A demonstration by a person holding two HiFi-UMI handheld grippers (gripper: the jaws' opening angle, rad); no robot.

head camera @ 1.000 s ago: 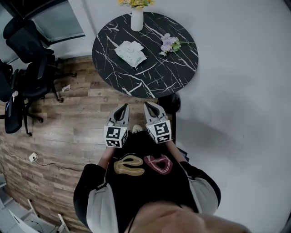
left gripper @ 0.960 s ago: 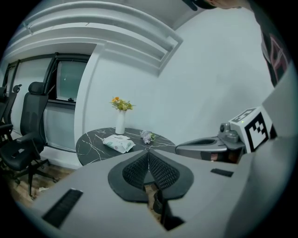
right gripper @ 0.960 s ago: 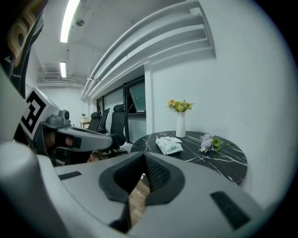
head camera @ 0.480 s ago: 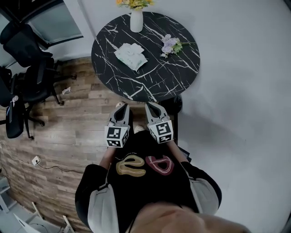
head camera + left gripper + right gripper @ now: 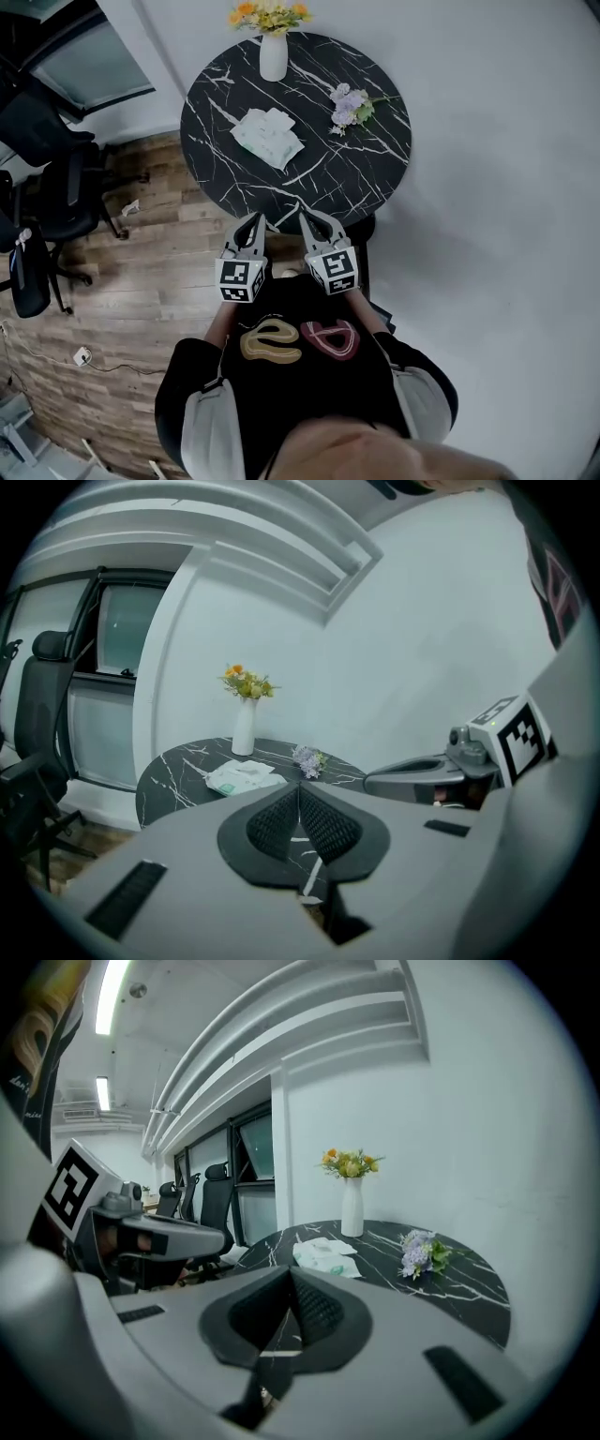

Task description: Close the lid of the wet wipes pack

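A pale green and white wet wipes pack [image 5: 269,138] lies on the round black marble table [image 5: 356,178], left of its middle. It also shows in the left gripper view as the wipes pack [image 5: 243,777] and in the right gripper view as the wipes pack [image 5: 325,1253]; its lid flap looks raised. Both grippers hover side by side near the table's front edge, well short of the pack. My left gripper [image 5: 253,222] is shut and holds nothing. My right gripper [image 5: 307,218] is likewise shut and empty.
A white vase of yellow flowers [image 5: 273,52] stands at the table's far edge. A small lilac bouquet [image 5: 349,98] lies right of the pack. Black office chairs [image 5: 42,178] stand on the wood floor to the left. A pale wall [image 5: 506,187] is to the right.
The view has shifted so the table sits a little closer and lower; both grippers stay shut and near the table's front edge.
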